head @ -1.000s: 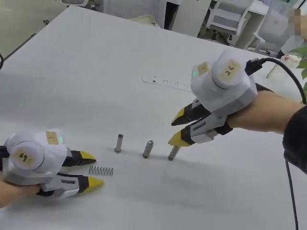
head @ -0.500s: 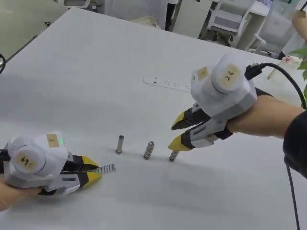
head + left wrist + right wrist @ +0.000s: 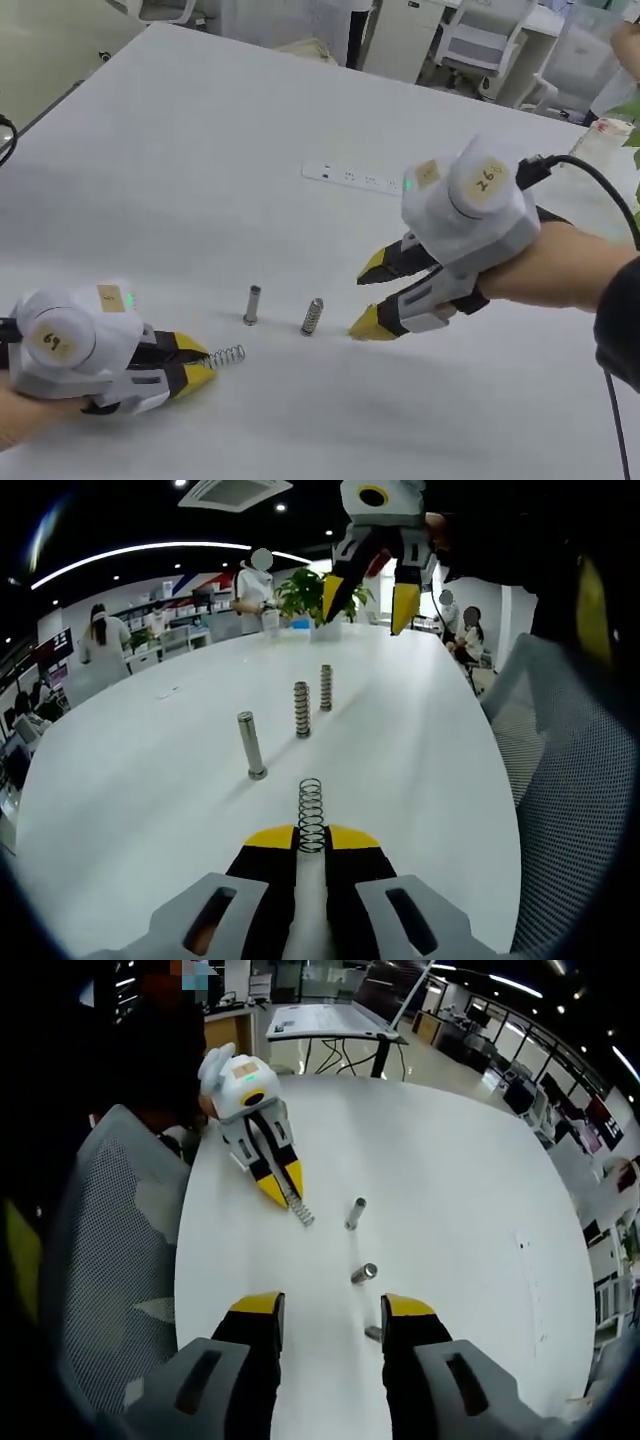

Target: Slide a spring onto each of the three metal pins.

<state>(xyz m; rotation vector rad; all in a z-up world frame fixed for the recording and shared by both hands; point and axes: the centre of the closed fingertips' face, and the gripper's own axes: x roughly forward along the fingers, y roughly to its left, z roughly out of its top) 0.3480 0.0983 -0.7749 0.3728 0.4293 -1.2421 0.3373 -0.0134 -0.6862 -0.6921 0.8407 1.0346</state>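
Three metal pins stand in a row on the white table (image 3: pixel 200 150). The left pin (image 3: pixel 252 304) (image 3: pixel 250 745) (image 3: pixel 354 1213) is bare. A spring sits on the middle pin (image 3: pixel 312 316) (image 3: pixel 301 709) (image 3: pixel 364 1273). The far pin (image 3: pixel 326 687) (image 3: pixel 372 1333) also carries one; in the head view a right fingertip covers it. My left gripper (image 3: pixel 200 365) (image 3: pixel 311 838) is shut on the end of a loose spring (image 3: pixel 228 354) (image 3: pixel 311 815) (image 3: pixel 300 1208), which points toward the bare pin. My right gripper (image 3: pixel 362 300) (image 3: pixel 332 1310) hangs open above the far pin.
A white power strip (image 3: pixel 355 178) lies behind the pins. A black cable (image 3: pixel 600 200) trails from the right gripper. Office chairs (image 3: pixel 480 40) and a plant (image 3: pixel 310 590) stand past the table's far edge. A mesh chair (image 3: pixel 110 1260) is at the near edge.
My left gripper has shut on the loose spring, which lay between its open fingers a second ago. The right gripper has drifted slightly down over the far pin.
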